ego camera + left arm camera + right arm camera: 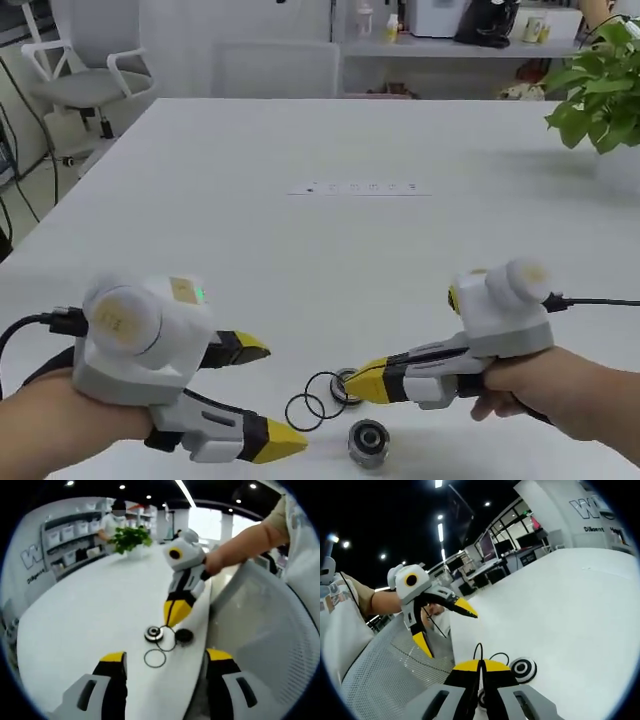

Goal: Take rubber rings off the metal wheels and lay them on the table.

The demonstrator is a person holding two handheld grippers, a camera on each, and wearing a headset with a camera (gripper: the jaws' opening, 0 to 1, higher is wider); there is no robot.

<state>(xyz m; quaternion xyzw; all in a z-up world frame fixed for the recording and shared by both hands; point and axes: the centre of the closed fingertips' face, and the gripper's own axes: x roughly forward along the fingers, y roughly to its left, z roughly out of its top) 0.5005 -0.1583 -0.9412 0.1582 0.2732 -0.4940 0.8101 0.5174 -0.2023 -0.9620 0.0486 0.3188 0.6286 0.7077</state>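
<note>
Nearest, one metal wheel is sitting by the table edge. The left gripper is hovering with jaws spread wide and empty, leaving working room. One rubber ring is lying flat, already off. Just beyond, the right gripper is pinching a second ring between closed jaws, probably peeling it from the far wheel.

Head view: high, facing forward and down across the table, close in.
Left gripper view: low, near the tabletop, facing the right gripper.
Right gripper view: low, facing the left gripper.
Shared by all three: rubber rings and metal wheels.
</note>
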